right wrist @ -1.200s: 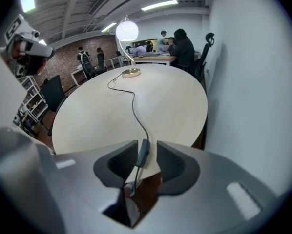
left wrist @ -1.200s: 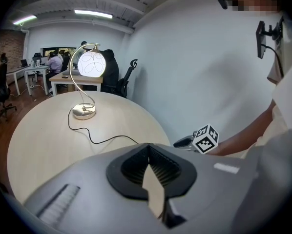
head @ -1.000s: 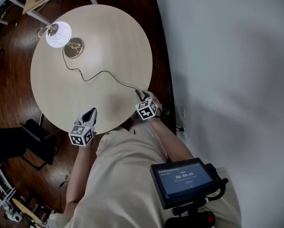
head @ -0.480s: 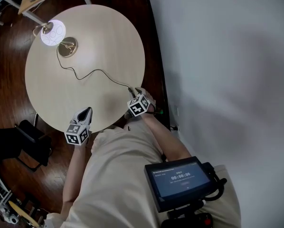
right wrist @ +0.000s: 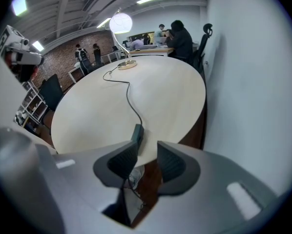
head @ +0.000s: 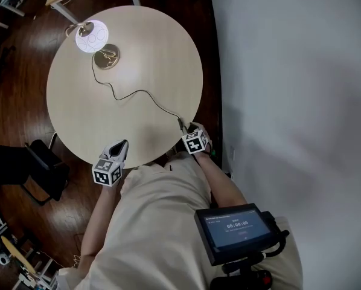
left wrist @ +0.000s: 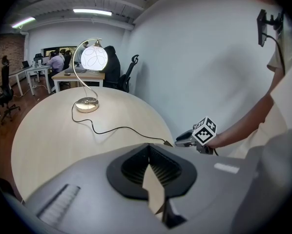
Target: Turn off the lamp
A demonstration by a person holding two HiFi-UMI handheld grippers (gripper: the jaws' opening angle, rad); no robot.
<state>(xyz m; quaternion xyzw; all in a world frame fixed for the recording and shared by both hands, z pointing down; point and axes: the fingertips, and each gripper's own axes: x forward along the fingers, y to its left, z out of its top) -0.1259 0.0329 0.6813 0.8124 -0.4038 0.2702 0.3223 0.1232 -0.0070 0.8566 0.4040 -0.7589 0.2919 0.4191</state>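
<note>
Left gripper [head: 121,144] first: it hovers over the near rim of the table [head: 150,41], jaws closed tip to tip with nothing in them. It looks like a bystander on this one. Far ahead of it, across the tabletop, stands the lamp [head: 91,36], globe glowing, so the job is not done yet.

From the lamp base the cord [head: 138,91] snakes back to the right gripper [head: 183,127]. That gripper is angled down at the table edge with its jaws well apart and empty. The switch [right wrist: 137,132] on the cord lies just ahead of them, close to the left jaw tip, and I can't tell if it touches.

So this reads as the approach to the switch. The next move should be a short drop to line the switch up between the pads or under one tip. Then comes a firm press on its button, without shoving the switch off the rim just behind it.

The tabletop is pale, round and smooth, with only the lamp and cord on it. Left of both grippers sit dark wood floor [head: 23,71] and a black chair [head: 29,171]. Far beyond the lamp there are desks with people [left wrist: 55,62]. A white wall [head: 289,71] runs close by on the right gripper's right.
</note>
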